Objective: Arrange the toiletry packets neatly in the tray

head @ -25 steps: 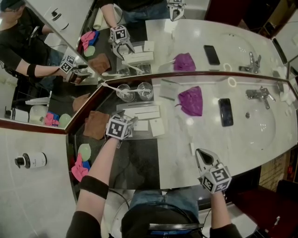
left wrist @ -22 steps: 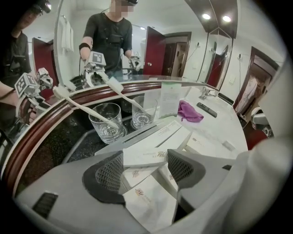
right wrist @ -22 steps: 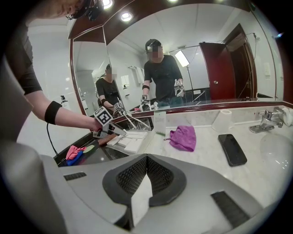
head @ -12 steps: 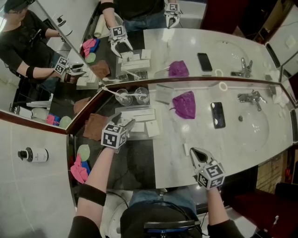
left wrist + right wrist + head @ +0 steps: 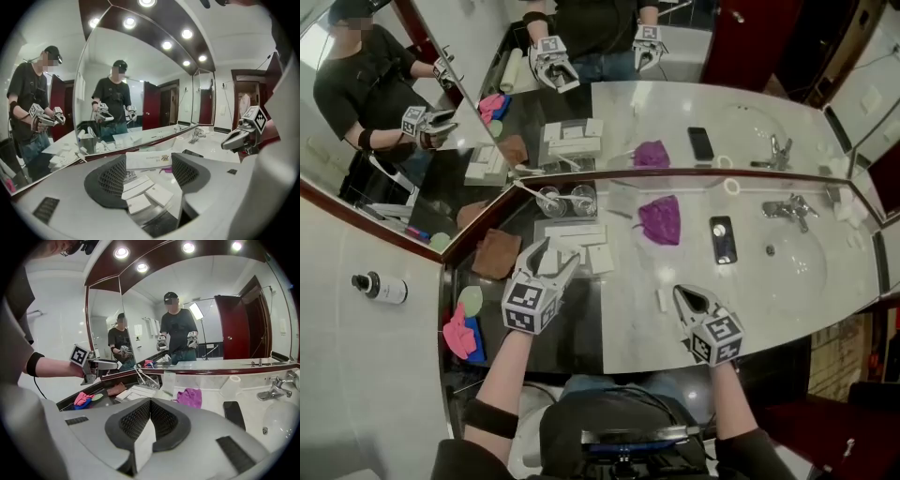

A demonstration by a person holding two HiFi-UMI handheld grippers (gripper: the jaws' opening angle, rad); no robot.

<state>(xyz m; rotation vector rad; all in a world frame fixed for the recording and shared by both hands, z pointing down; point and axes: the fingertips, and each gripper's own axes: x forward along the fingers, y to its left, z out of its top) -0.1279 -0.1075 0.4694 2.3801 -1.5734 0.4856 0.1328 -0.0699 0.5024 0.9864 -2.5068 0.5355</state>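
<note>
White is the colour to track. 1 small flat white packet (image 5: 662,300) lies loose on the pale marble counter (image 5: 787,309), outside what I take to be the dark glossy tray (image 5: 577,323). It sits just beside the tip of your right gripper (image 5: 680,293), at its 9 o'clock in the head view. Its long axis runs 12 to 6, roughly along that gripper's own line. Your right gripper is plainly the nearer one, but its jaws are pressed together with nothing gripped that I can make out. You would have to part them before taking the packet. From there I judge the carry goes toward 9 o'clock, to the tray.

Your left gripper (image 5: 555,256) hangs above the tray with its jaws spread wide and nothing between the pads. The other toiletries lie at its 12 o'clock. A long white cardboard box (image 5: 575,232) has its long axis 9 to 3. About 3 small white rectangular packets (image 5: 600,258) lie on the near side of it, touching or overlapping and not squared up.

As for writing, the left gripper view shows a small gold emblem and 1 line of fine print on the long box, too small to read. The packets show no print I can make out. Each gripper's cube bears black-and-white square markers and no words.
</note>
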